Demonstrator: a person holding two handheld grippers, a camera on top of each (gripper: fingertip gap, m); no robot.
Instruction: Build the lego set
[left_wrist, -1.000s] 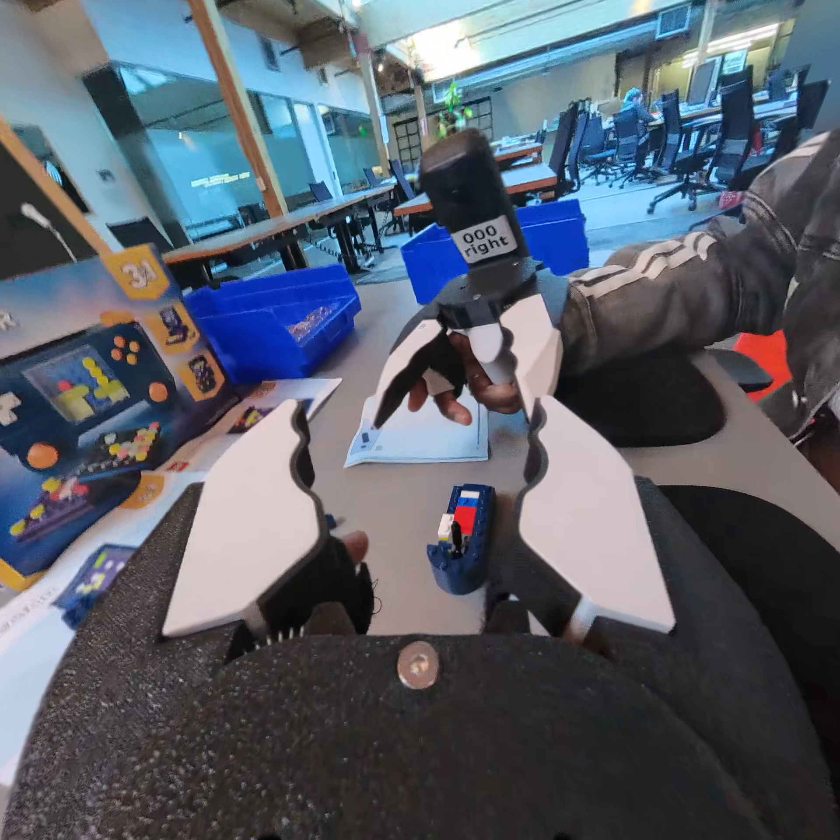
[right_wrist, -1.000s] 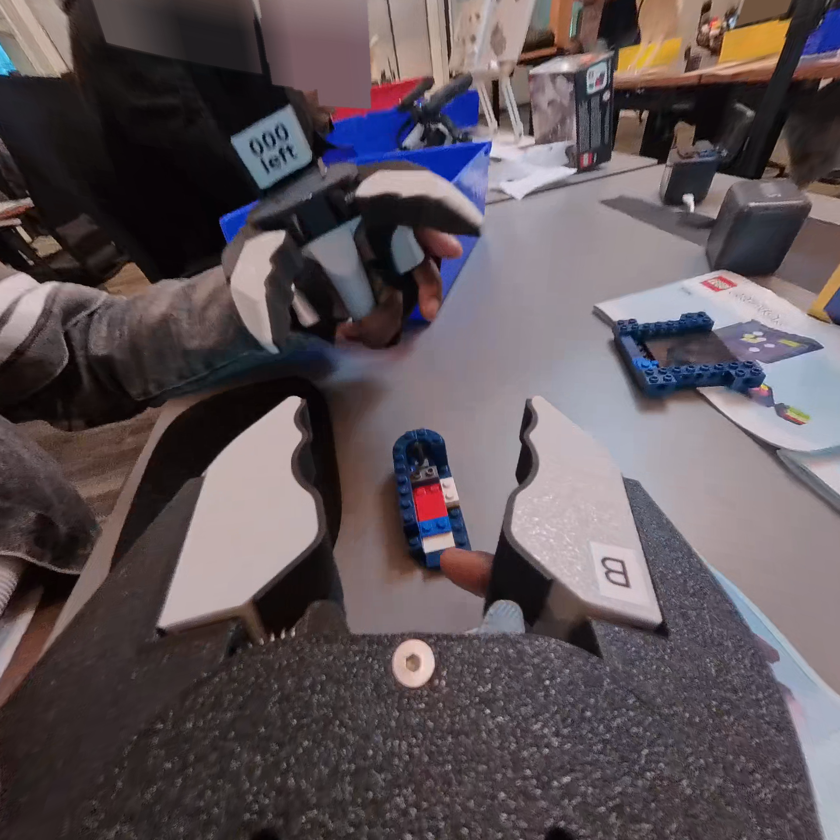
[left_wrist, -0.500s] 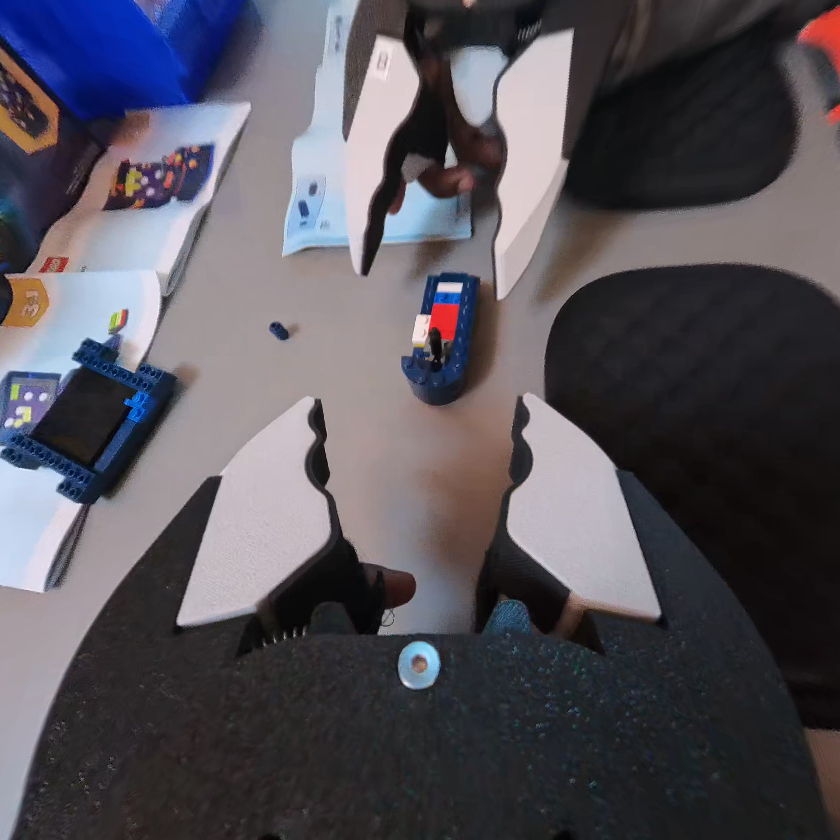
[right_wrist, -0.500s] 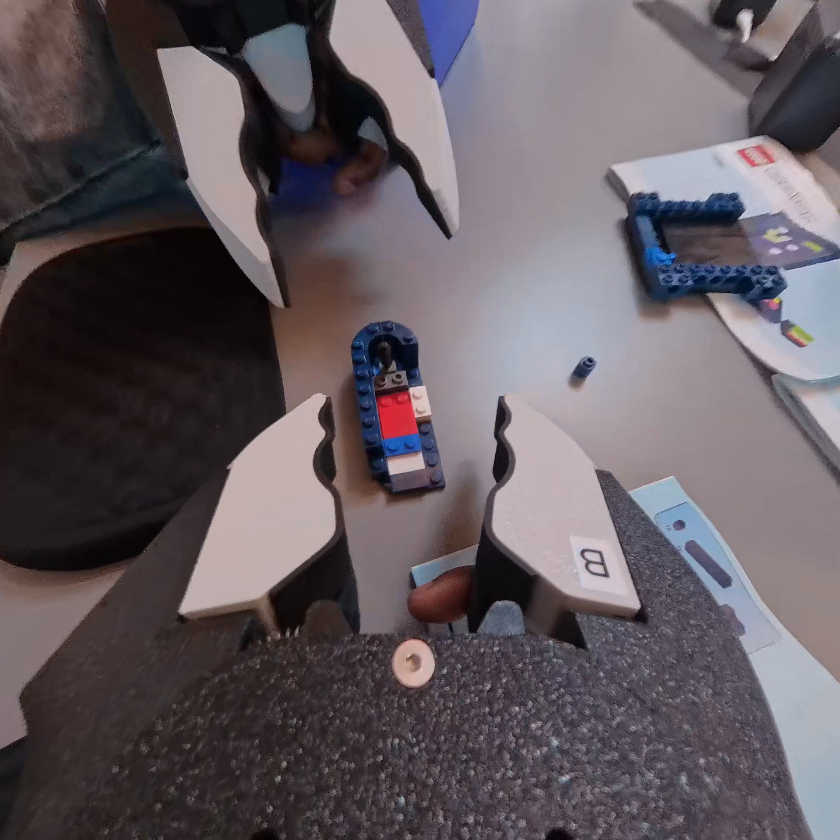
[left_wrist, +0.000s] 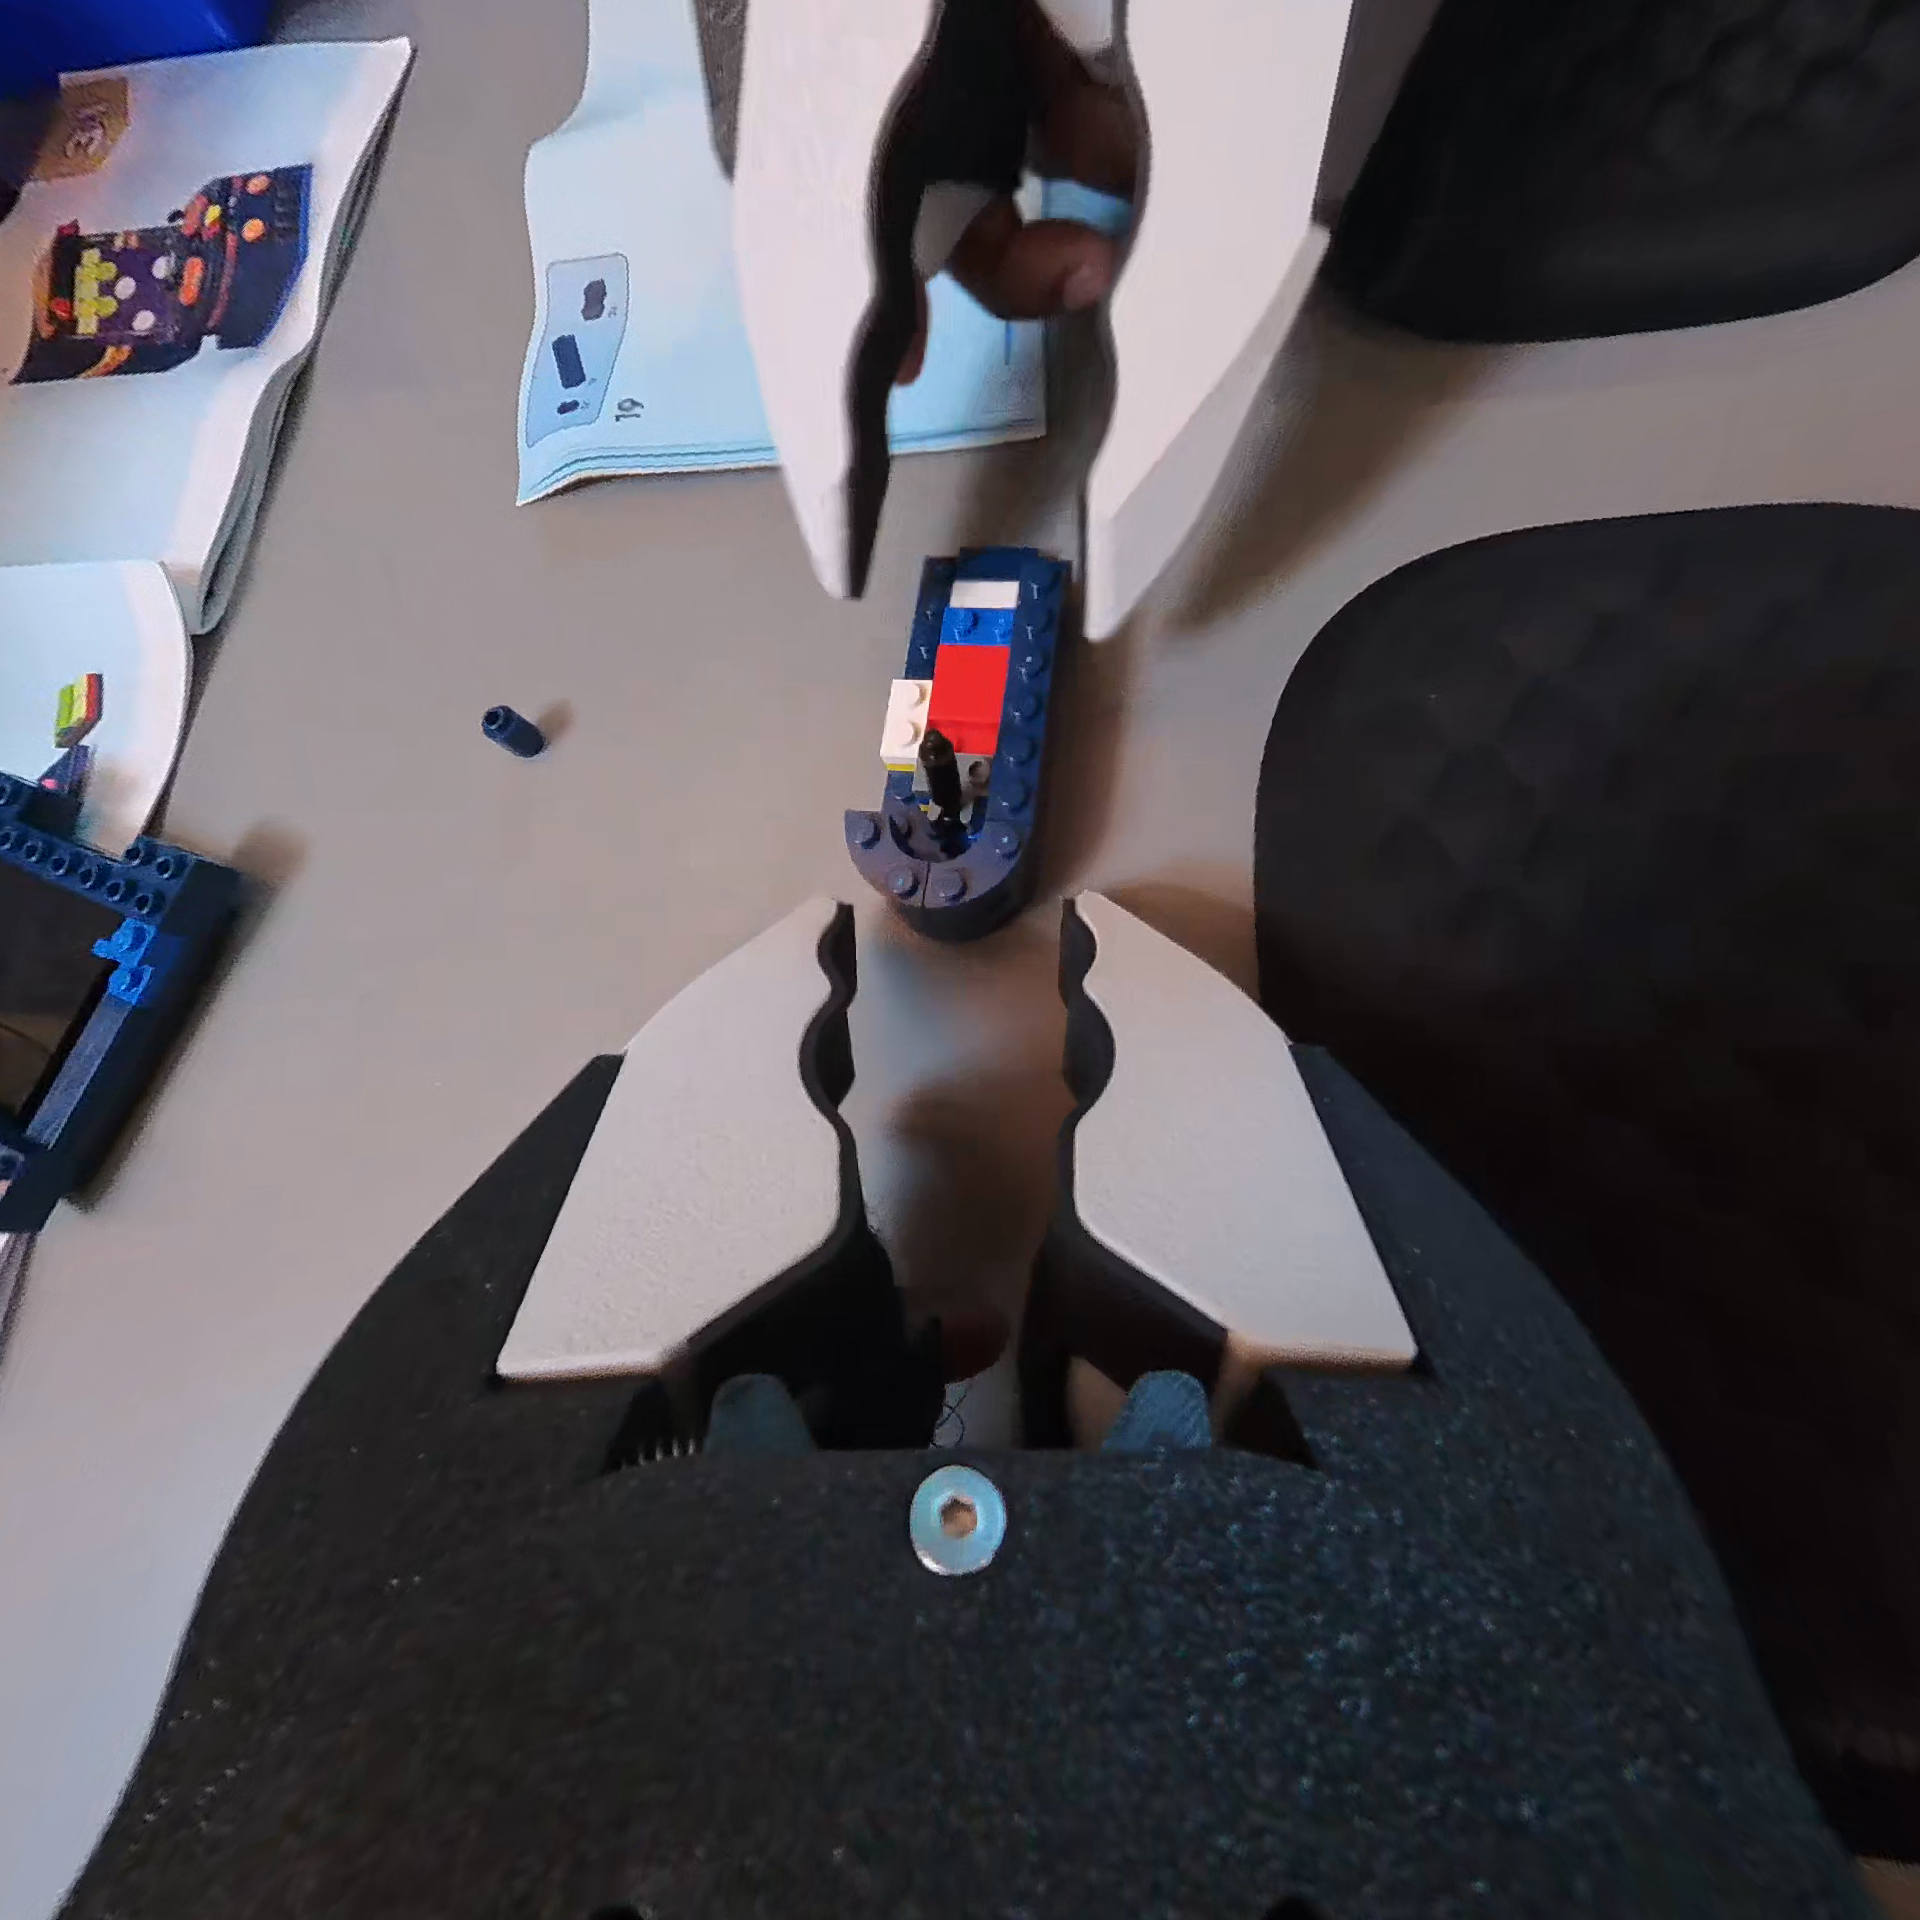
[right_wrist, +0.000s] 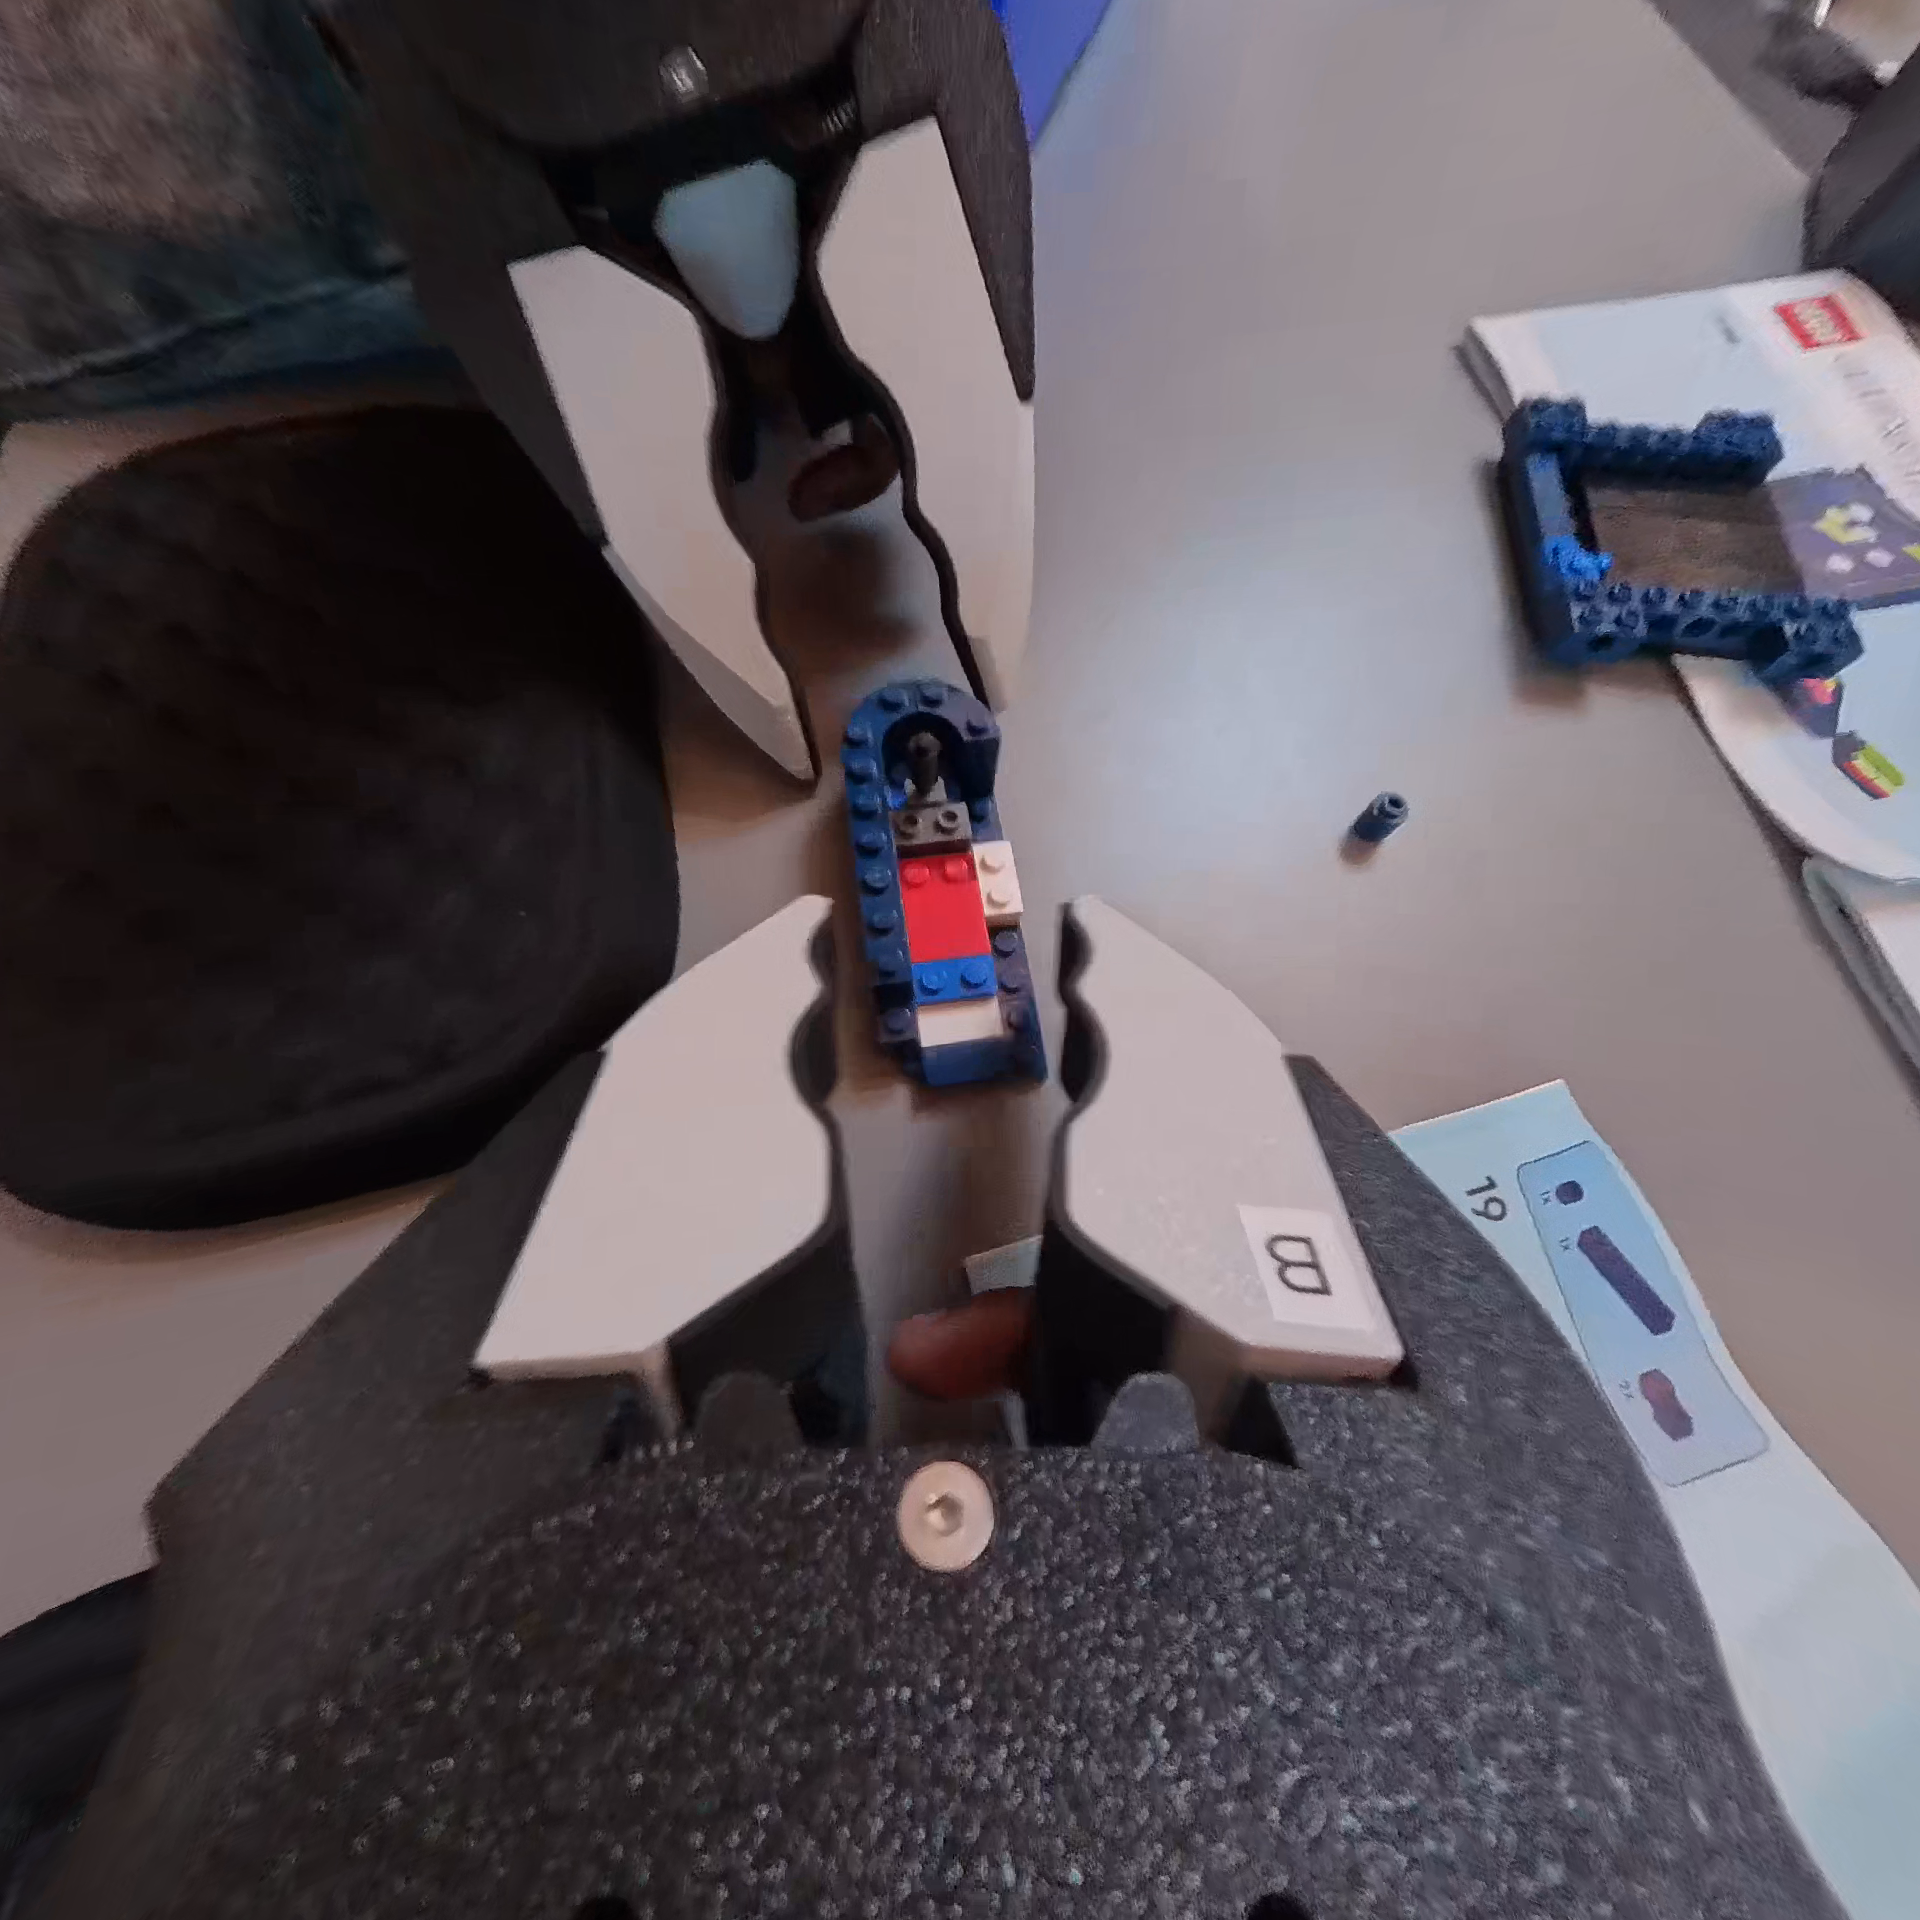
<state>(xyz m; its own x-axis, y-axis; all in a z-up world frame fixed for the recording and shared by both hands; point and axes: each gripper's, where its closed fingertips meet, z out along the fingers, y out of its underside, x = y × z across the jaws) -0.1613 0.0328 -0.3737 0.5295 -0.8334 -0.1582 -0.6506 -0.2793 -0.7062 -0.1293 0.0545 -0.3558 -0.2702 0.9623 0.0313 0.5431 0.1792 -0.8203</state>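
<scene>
A small dark blue brick boat (left_wrist: 971, 727) with red, white and blue bricks and a black post lies on the grey table (left_wrist: 468, 987). My left gripper (left_wrist: 954, 909) is open, its fingertips just short of the boat's rounded end and apart from it. In the right wrist view the boat's (right_wrist: 940, 914) square end lies between the pads of my right gripper (right_wrist: 945, 914), with a thin gap on each side, so that gripper is open. The right gripper also shows at the top of the left wrist view (left_wrist: 971, 603). The left gripper shows at the top of the right wrist view (right_wrist: 894, 732).
A small dark blue round piece (left_wrist: 512, 730) lies loose on the table to the left. A blue brick frame (left_wrist: 104, 997) rests on open booklets (left_wrist: 208, 260). A light blue instruction sheet (left_wrist: 665, 364) lies beyond. A black round pad (left_wrist: 1610, 935) lies to the right. About 5 centimeters separates my left fingertips from my right.
Both grippers have tilted down and moved in on the boat from its two ends. Both pairs of jaws have narrowed a lot. The boat has not moved.
</scene>
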